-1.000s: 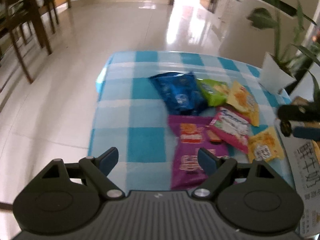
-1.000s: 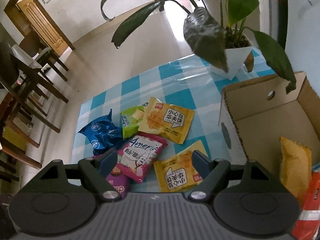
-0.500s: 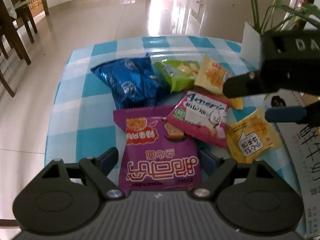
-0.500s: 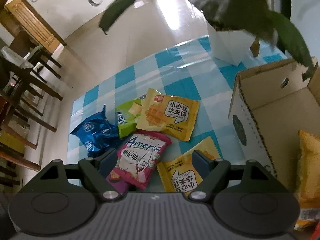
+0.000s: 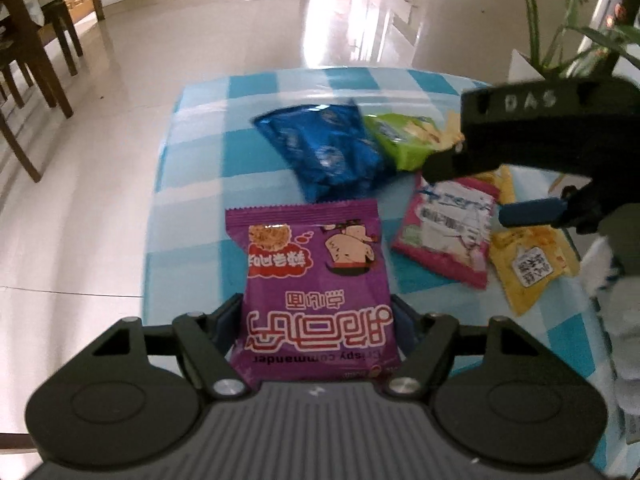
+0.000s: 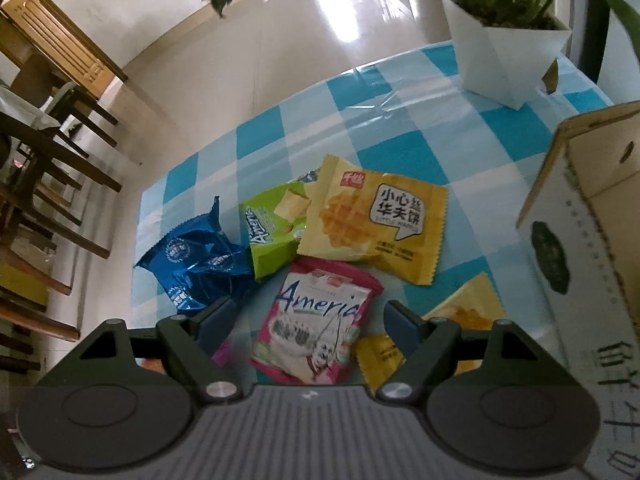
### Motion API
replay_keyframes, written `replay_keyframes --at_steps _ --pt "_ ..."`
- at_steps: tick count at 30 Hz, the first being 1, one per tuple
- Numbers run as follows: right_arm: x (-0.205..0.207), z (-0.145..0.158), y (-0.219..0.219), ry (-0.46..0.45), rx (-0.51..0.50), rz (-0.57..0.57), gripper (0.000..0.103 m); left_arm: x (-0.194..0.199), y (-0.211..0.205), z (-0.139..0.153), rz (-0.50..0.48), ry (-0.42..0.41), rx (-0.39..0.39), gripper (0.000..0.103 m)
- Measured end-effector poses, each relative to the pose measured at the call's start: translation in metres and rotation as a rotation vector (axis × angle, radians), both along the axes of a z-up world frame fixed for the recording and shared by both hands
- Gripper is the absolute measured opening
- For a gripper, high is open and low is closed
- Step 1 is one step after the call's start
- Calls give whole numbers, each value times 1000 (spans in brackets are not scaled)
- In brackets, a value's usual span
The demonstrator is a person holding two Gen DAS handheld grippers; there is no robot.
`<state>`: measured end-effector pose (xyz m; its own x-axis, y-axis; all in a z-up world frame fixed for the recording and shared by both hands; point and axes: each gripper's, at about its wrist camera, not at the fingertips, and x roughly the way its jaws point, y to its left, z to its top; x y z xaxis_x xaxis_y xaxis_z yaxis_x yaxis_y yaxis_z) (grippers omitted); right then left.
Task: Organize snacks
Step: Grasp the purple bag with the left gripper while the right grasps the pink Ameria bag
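Observation:
A purple snack pack (image 5: 316,276) lies on the blue checked table (image 5: 192,184), its near end between the fingers of my left gripper (image 5: 316,320). The jaws are closing, and both pads touch the pack's edges and pinch it narrower. My right gripper (image 6: 308,320) is open and hovers over a pink pack (image 6: 320,320); nothing is gripped. In the left wrist view the right gripper (image 5: 480,192) reaches in from the right above the pink pack (image 5: 444,236). Beyond lie a blue pack (image 6: 196,256), a green pack (image 6: 272,232) and a large yellow waffle pack (image 6: 372,220).
A smaller yellow pack (image 6: 464,312) lies by the right finger. An open cardboard box (image 6: 592,200) stands at the table's right, and a white plant pot (image 6: 504,52) at the far right corner with leaves overhanging. Wooden chairs (image 5: 32,80) stand on the floor to the left.
My left gripper came down to the purple pack and its jaws narrowed onto it. My right gripper sank and shifted left over the pink pack, reaching further into the left wrist view.

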<state>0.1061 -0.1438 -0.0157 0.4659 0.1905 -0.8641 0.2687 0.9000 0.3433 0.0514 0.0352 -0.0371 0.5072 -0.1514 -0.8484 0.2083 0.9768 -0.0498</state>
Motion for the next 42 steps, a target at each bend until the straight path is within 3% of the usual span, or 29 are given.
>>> replay_keyframes --at_steps 4,9,15,22,27,42 --pt "5 -9 13 11 -24 3 88 3 15 2 29 1 2 74" --pt "7 -10 40 -9 -159 54 89 6 26 7 71 -10 -13 74" --pt "3 -14 71 -35 -382 183 71 7 33 12 103 -19 -23 74" --pt "-5 -11 73 -52 -373 222 60 3 38 20 125 -40 -37 74" --pt "-8 -5 66 -51 -322 212 59 0 44 32 142 -74 -40 74" --pt "-35 50 57 -185 -268 175 59 -9 51 48 181 -105 -85 74"
